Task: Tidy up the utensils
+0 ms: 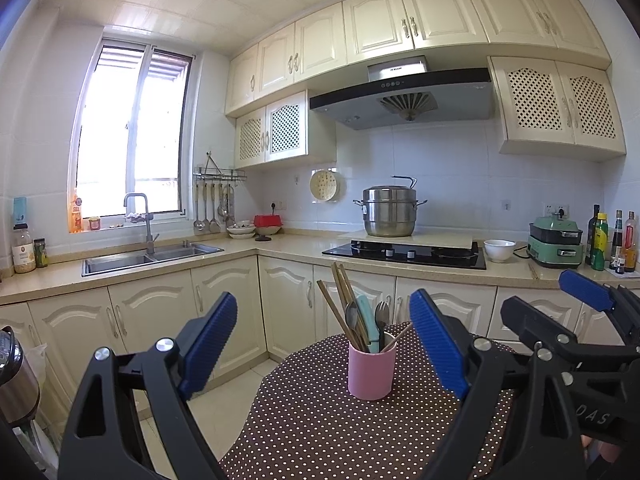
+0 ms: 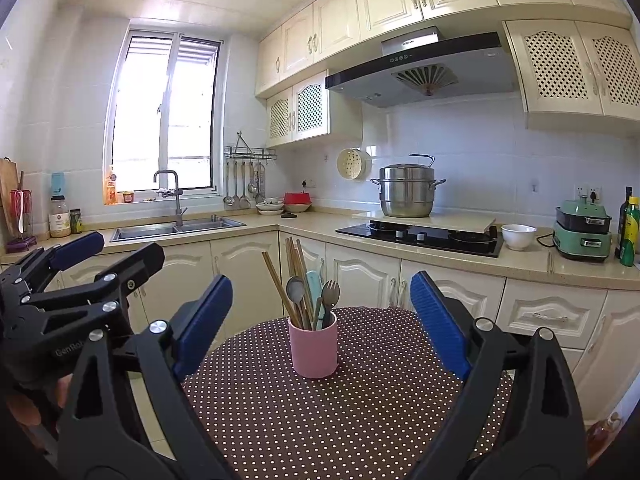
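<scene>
On the dotted table [image 2: 360, 420], chopsticks [image 2: 294, 276] stand upright in the pink cup [image 2: 314, 354].

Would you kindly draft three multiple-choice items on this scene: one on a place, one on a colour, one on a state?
1. Where does the cup stand?
A. on the dotted table
B. in the sink
C. on the stove

2. What colour is the cup?
A. green
B. pink
C. white

3. How is the right gripper?
A. shut on a spoon
B. shut on the cup
C. open

Key: 1 A, its base rests on the dotted cloth; 2 B, its wall is pink; 3 C, its blue pads are wide apart and hold nothing.
</scene>
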A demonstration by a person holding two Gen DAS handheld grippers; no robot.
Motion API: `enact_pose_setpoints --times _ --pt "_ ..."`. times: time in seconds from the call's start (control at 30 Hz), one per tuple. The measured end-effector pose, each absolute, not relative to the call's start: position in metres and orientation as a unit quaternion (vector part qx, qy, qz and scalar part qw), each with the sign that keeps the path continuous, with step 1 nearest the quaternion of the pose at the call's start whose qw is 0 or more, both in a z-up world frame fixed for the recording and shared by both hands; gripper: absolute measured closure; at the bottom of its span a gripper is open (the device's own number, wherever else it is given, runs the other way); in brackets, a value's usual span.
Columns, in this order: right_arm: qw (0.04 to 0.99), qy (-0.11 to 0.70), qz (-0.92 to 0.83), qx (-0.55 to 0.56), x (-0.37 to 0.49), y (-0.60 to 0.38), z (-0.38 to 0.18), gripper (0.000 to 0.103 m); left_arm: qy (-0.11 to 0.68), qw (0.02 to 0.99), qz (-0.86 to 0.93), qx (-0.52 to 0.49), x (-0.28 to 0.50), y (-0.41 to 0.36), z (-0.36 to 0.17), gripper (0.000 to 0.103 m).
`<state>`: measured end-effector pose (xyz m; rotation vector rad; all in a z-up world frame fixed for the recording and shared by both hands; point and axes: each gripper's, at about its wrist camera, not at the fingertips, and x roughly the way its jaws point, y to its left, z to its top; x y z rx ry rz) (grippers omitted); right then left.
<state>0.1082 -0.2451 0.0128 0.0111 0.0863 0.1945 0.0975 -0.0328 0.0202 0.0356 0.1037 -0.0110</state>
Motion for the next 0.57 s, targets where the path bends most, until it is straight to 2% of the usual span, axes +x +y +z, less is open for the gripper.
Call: enact_pose_setpoints --times 0.57 --pt "0.99 0.113 0.087 0.006 0.17 -0.255 -0.027 0.014 0.132 0.991 0.006 0.026 0.158 -0.037 -0.022 0.016"
